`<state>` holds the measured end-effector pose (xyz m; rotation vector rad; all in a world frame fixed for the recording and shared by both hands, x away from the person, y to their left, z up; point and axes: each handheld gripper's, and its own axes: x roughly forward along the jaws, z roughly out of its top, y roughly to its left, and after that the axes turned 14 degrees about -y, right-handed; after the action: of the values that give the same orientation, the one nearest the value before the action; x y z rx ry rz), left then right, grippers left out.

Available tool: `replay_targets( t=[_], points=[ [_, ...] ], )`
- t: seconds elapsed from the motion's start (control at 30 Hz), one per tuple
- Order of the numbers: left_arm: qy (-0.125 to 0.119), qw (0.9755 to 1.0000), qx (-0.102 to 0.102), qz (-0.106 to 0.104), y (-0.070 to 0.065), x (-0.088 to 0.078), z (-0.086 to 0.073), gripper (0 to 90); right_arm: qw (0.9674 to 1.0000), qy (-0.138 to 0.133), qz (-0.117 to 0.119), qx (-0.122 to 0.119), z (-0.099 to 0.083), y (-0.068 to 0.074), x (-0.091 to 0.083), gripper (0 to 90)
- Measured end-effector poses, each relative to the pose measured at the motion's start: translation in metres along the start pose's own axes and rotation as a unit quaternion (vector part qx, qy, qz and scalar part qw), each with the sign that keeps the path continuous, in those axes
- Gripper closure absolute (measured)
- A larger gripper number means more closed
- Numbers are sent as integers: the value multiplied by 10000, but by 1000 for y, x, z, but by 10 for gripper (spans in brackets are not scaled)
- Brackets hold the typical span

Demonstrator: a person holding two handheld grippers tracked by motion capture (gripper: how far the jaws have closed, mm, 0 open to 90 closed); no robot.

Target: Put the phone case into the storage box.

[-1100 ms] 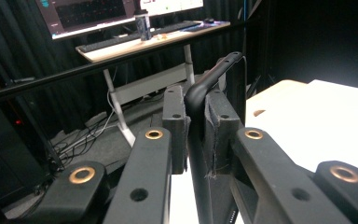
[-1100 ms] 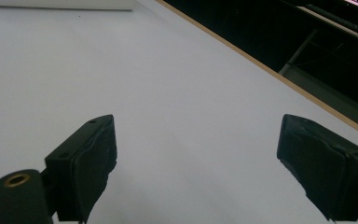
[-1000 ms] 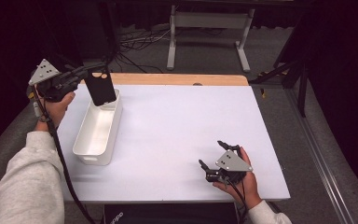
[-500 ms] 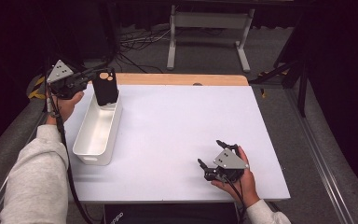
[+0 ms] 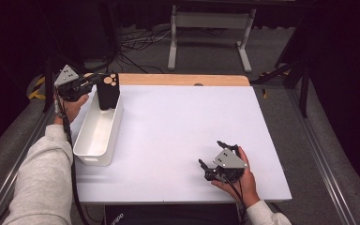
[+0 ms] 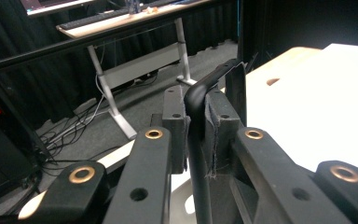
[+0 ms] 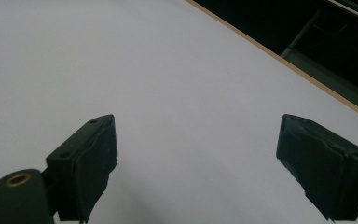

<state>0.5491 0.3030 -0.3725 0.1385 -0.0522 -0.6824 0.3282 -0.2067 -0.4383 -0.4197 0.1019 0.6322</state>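
Observation:
A black phone case (image 5: 108, 90) hangs upright over the far end of a long white bin (image 5: 97, 131), its lower edge dipping just inside the bin's rim. My left gripper (image 5: 98, 84) is shut on the case's edge and reaches in level from the left. In the left gripper view the case (image 6: 196, 116) is pinched edge-on between the two pads (image 6: 176, 126). My right gripper (image 5: 212, 155) rests on the white table near the front right, held in a hand, jaws wide apart. Its view shows both fingertips (image 7: 86, 161) over bare white surface, with nothing between them.
The white tabletop (image 5: 183, 122) has a wooden strip (image 5: 183, 79) along its far edge. Beyond it stand a grey metal stand (image 5: 206, 33) and loose cables on the floor. A grey rail runs along the table's right side.
My left gripper has carried the phone case to the right and downward, from above the bin's far left corner to low over its far end. The right gripper has stayed put.

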Motion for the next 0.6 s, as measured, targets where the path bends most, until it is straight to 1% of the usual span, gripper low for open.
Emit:
replay_targets(
  t=[0.03,0.07,0.1,0.13,0.17,0.2,0.23,0.3,0.33,0.37,0.4,0.43,0.5,0.53,0.6],
  points=[
    [-27,10000,-60,-7,1,0,-5,811,10000,9,-3,14,0,0,0,131],
    [-27,10000,-60,-7,1,0,-5,811,10000,9,-3,14,0,0,0,131],
    [-102,9999,-102,-15,2,-1,-7,811,10000,10,1,11,-1,0,1,131],
    [-55,9999,-105,-15,2,-1,-9,811,10000,12,13,21,-1,0,1,132],
    [-87,9999,-82,24,1,-1,-11,810,10000,16,9,21,-1,0,1,133],
    [-138,9998,-131,15,2,-2,-12,810,10000,20,15,18,-1,0,2,134],
    [-139,9998,-129,14,2,-2,-12,810,10000,19,38,5,-1,1,2,134],
    [-131,9998,-73,94,2,-3,-13,807,10000,15,55,13,-1,1,2,135],
    [-150,9997,-104,136,2,-4,-14,805,10000,21,69,13,-1,2,3,135],
    [-139,9997,-86,193,2,-4,-15,800,10000,25,86,2,-1,2,3,135],
    [-139,9997,-86,193,2,-4,-15,787,10000,26,86,-5,-1,2,3,136],
    [-131,9996,-99,242,3,-4,-16,779,10000,29,95,-3,-1,2,3,136],
    [-45,9994,-107,338,3,-4,-17,752,9999,22,108,-5,-1,2,2,136],
    [-40,9993,-117,339,4,-4,-18,750,9999,22,103,-1,-1,2,2,136],
    [35,9991,-92,419,5,-4,-19,747,9999,18,103,12,-2,1,2,137]
  ],
)
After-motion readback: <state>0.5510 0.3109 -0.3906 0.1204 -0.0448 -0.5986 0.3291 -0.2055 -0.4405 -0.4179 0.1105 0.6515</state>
